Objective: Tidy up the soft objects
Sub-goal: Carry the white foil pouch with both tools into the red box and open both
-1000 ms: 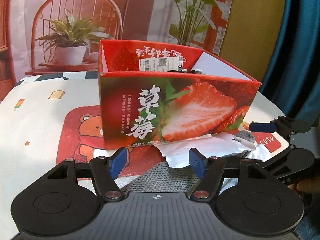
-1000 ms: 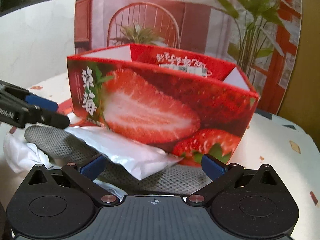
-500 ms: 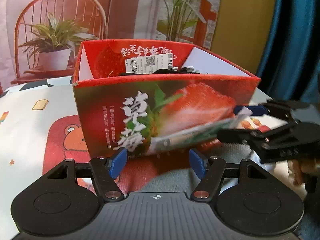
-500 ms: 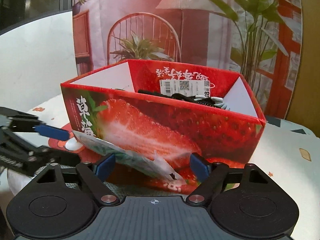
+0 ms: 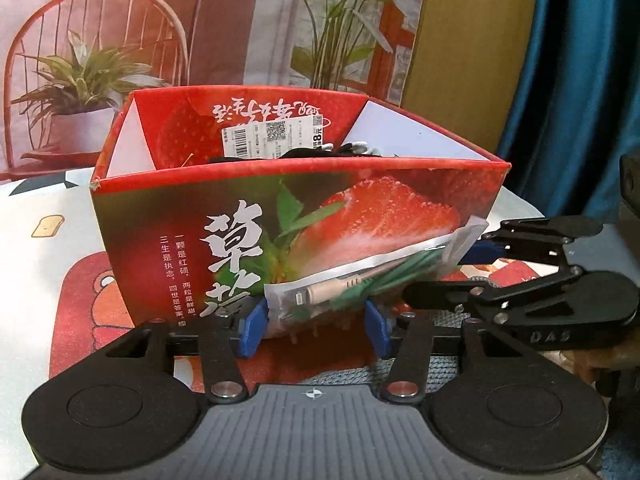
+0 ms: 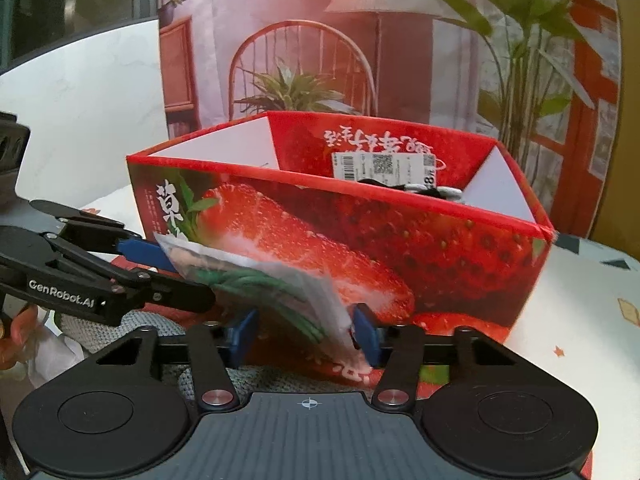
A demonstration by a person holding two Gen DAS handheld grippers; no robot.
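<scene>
The clear pouch (image 5: 372, 276) with the green cable and white plug inside hangs in front of the strawberry box (image 5: 280, 216), below its rim, and stretches between the two claws. Its long axis runs from about eight o'clock to two o'clock in the left wrist view: the low end sits between the pads of the left claw (image 5: 314, 324), the high end reaches toward the right claw (image 5: 472, 276), which comes in from three o'clock. In the right wrist view the same pouch (image 6: 256, 276) slopes the other way, from ten o'clock down to five o'clock, its lower corner lying between the pads of the right claw (image 6: 306, 334), with the left claw (image 6: 160, 268) holding near the upper end at nine o'clock. Both claws are closing, each with an end of the pouch between its pads; the film looks touched on each side, though a firm pinch is not certain. The box opening lies at twelve o'clock from both claws and above the pouch, so the coming move, as I judge it, is up and over the near wall, with neither hand clearly nearer. Against the earlier frames, the pouch no longer lies flat on the grey knitted cloth (image 6: 256, 380) on the bench; it is lifted and pulled lengthwise, and both claws are narrower than a second ago, the right one much more so.
</scene>
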